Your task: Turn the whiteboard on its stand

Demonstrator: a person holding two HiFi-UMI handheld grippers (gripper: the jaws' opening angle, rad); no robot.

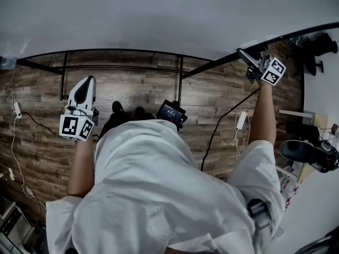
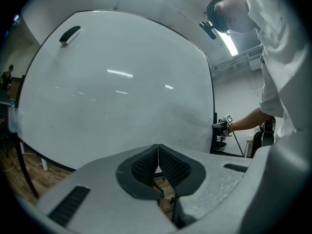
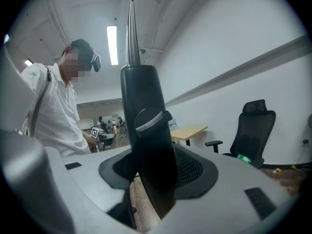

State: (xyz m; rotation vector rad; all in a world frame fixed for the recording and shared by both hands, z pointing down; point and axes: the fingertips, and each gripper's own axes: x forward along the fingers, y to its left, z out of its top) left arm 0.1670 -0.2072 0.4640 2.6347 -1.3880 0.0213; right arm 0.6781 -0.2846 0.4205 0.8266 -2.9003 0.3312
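The whiteboard point(image 1: 159, 15) fills the top of the head view as a big white sheet with a black rim; in the left gripper view the whiteboard point(image 2: 122, 82) stands straight ahead with a black eraser point(image 2: 69, 34) stuck near its top left. My left gripper point(image 1: 86, 83) point(image 2: 158, 152) is shut with nothing in it, held a little short of the board face. My right gripper point(image 1: 248, 58) point(image 3: 151, 174) is at the board's right edge, shut on the black side post point(image 3: 144, 111), which carries a round knob. The board's stand bars point(image 1: 180, 83) show below.
Wood plank floor point(image 1: 137, 97) lies under the board, with cables point(image 1: 217, 131) and a white adapter point(image 1: 241, 119) on it. A black office chair point(image 3: 251, 130) and a light table point(image 3: 187, 130) stand by the wall to the right. Shelving with gear point(image 1: 304, 147) sits at far right.
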